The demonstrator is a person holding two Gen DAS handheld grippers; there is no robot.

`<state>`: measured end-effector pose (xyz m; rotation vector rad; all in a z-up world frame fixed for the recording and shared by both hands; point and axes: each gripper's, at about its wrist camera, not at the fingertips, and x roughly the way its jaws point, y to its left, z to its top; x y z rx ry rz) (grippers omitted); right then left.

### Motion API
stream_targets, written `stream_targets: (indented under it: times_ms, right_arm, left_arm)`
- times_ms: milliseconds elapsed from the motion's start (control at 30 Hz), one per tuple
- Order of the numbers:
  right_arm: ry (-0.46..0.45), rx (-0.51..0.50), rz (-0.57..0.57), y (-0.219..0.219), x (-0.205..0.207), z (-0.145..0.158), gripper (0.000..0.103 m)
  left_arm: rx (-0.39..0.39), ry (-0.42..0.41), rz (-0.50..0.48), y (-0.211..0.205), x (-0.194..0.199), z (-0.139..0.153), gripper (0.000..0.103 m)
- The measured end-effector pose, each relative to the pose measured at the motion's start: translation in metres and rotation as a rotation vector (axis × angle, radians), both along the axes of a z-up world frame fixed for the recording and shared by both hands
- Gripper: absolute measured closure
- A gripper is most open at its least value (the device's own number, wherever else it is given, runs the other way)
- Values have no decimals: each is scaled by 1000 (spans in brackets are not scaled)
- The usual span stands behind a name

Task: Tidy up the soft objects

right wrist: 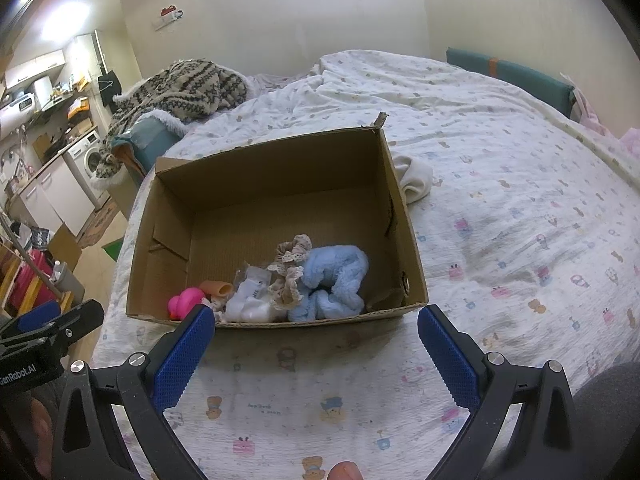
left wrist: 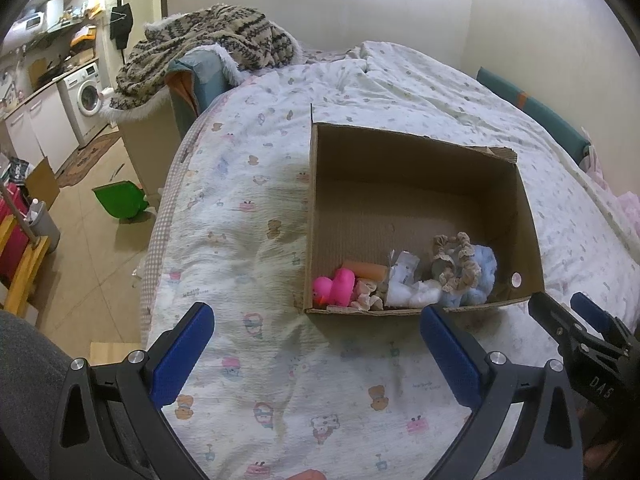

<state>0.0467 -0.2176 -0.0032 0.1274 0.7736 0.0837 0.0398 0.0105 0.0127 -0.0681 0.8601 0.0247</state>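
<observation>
Open brown cardboard box on the printed quilt holds blue fluffy cloth, beige lace scrunchie, white socks, pink rubber duck. Cream cloth lies outside, half-hidden behind the box wall: risk it's missed. Left gripper and right gripper both spread, empty.

Soft toys — heaped in open box

"DAS" on right gripper
</observation>
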Motion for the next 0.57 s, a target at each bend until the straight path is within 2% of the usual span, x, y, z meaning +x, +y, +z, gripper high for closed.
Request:
stream_targets:
  times_ms: [567]
  right_arm:
    - [0,0,0,-2,0,0,0]
  left_arm:
    - [-5,10,-2,1,0,-4,0]
